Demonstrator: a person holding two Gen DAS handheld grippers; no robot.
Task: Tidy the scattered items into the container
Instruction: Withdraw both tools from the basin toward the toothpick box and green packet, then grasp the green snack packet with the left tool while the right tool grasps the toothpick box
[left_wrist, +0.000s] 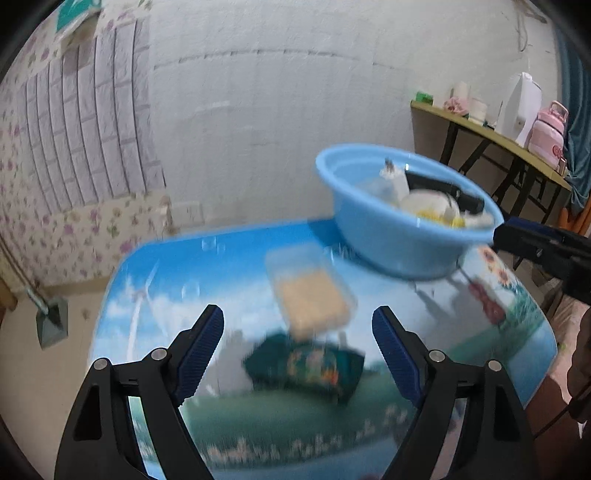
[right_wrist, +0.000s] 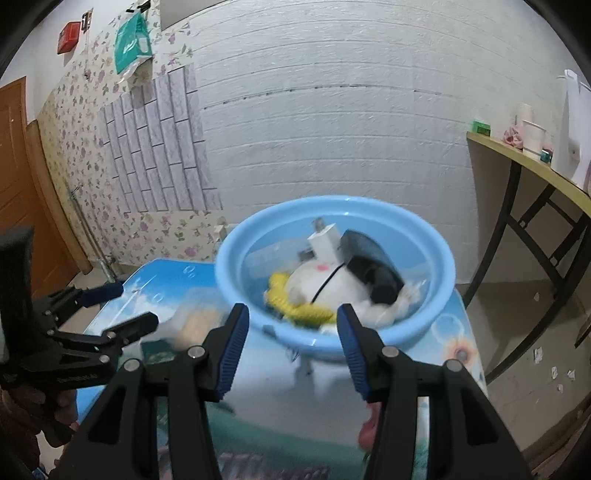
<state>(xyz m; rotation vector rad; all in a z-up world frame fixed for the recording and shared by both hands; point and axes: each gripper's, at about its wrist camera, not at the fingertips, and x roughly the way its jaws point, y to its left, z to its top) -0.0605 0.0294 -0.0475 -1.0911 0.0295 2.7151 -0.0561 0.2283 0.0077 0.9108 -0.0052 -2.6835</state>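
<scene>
A light blue basin (left_wrist: 373, 236) stands at the far right of the picture-printed table (left_wrist: 177, 280). It holds a white charger (right_wrist: 325, 240), a black object (right_wrist: 373, 269), a white plush (right_wrist: 314, 280) and a yellow item (right_wrist: 299, 310). A clear box with tan contents (left_wrist: 310, 291) and a dark green packet (left_wrist: 306, 369) lie on the table before my left gripper (left_wrist: 299, 325). That gripper is open and holds nothing. My right gripper (right_wrist: 291, 314) hangs just short of the basin's near wall (right_wrist: 436, 291), open and without anything in it.
A yellow-topped side table (left_wrist: 480, 127) with a white kettle, a pink bottle and cups stands at the right. A dustpan (left_wrist: 51, 321) sits on the floor at the left. Paper scraps (right_wrist: 554, 369) dot the floor on the right. A door (right_wrist: 14, 166) is at far left.
</scene>
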